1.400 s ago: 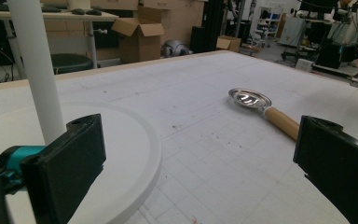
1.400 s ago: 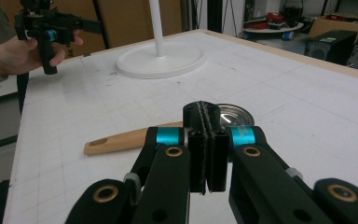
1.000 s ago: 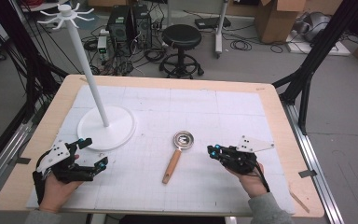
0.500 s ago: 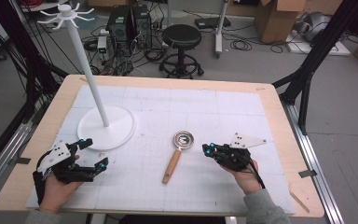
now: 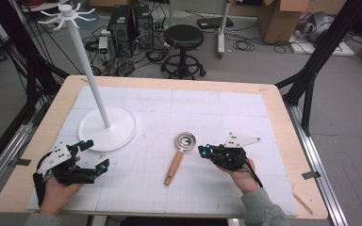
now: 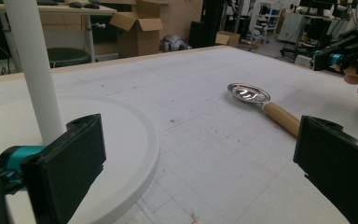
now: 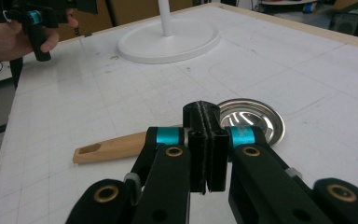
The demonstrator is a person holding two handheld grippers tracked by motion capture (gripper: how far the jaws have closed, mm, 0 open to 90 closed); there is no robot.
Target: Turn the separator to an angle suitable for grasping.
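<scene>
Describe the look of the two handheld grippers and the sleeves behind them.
Both are black with teal accents. The right gripper shows brass-coloured pivot pins and carries a grey three-cornered plate and a black cable. The left gripper bears a similar plate. The sleeves are grey.

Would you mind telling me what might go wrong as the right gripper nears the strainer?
1. The right gripper has its jaws shut, so unless they open it may just push the strainer away.
2. The wooden handle lies flat on the mat, so closing jaws could skid off it.
</scene>
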